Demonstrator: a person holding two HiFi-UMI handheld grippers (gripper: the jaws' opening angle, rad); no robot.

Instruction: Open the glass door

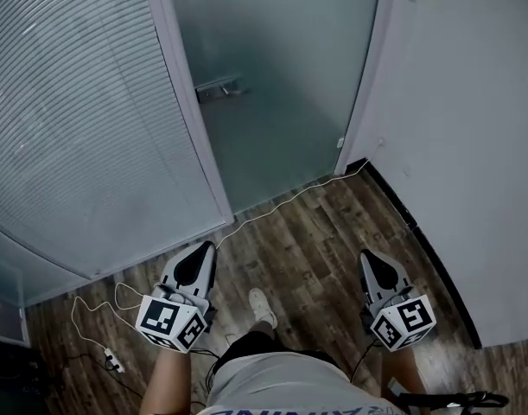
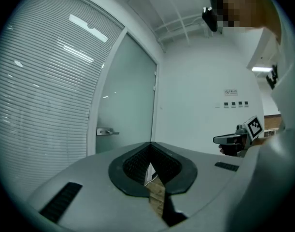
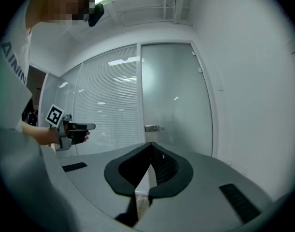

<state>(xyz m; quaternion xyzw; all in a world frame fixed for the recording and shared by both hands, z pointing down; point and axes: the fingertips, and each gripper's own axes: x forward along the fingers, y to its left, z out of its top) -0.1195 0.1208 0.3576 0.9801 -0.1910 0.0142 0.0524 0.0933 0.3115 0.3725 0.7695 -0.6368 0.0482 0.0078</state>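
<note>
Before closed glass door (image 1: 272,85), handle (image 1: 219,89) untouched: left gripper (image 1: 207,247) and right gripper (image 1: 365,255) level above wooden floor (image 1: 315,232), fingers of both clenched, empty.

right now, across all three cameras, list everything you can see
glass door: one, frosted grey-green, straight ahead, closed
door handle: one, metal, at the door's left edge
blinds panel: one, pale grey slats, left of the door
wall: one, white, right of the door
skirting strip: one, black, along the foot of the wall
floor: one, brown wood planks, underfoot
cable: one, white, across the floor past the door
power strip: one, white, on the floor, lower left
shoe: one, white, between the grippers
left gripper: one, grey, lower left, jaws together, empty
right gripper: one, grey, lower right, jaws together, empty
</note>
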